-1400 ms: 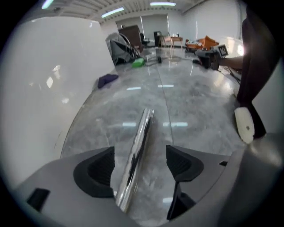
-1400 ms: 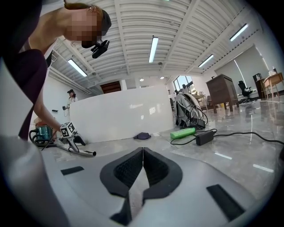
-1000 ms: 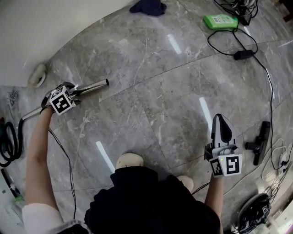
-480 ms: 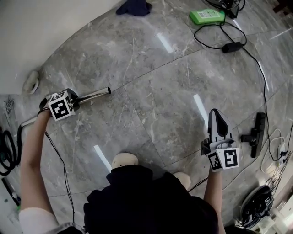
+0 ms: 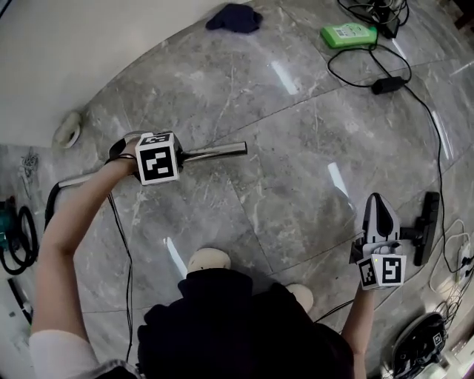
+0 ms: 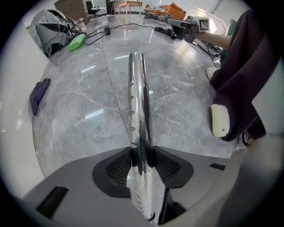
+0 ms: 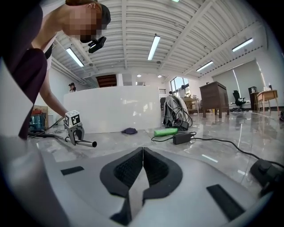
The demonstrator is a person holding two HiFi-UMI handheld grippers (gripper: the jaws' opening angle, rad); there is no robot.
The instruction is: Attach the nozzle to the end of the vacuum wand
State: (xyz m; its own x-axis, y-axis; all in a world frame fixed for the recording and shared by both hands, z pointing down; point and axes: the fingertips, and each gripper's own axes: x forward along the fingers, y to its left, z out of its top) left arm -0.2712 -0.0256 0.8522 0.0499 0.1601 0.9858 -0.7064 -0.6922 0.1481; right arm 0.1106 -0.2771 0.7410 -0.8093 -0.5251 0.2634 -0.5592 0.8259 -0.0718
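My left gripper (image 5: 145, 152) points down at the floor, and its jaws have just closed on the chrome vacuum wand (image 5: 215, 153). In the left gripper view the wand (image 6: 138, 102) runs straight out between the dark pads (image 6: 116, 167), its open end far ahead. The black floor nozzle (image 5: 424, 226) lies on the floor at the right, just beyond my right gripper (image 5: 376, 201). That gripper is shut and empty, and its own view shows the jaws (image 7: 142, 165) pressed together. From there the left gripper (image 7: 74, 129) and the wand (image 7: 85, 142) are off to the left.
A green box (image 5: 349, 34), a black power adapter (image 5: 386, 86) with its cable and a dark blue cloth (image 5: 233, 17) lie at the far side. The black hose (image 5: 15, 238) coils at the left. The person's shoe (image 5: 209, 260) is below the wand.
The left gripper has closed on the wand and carried it to the right, so its free end sits nearer the middle. The right gripper has shifted slightly right, still shut.
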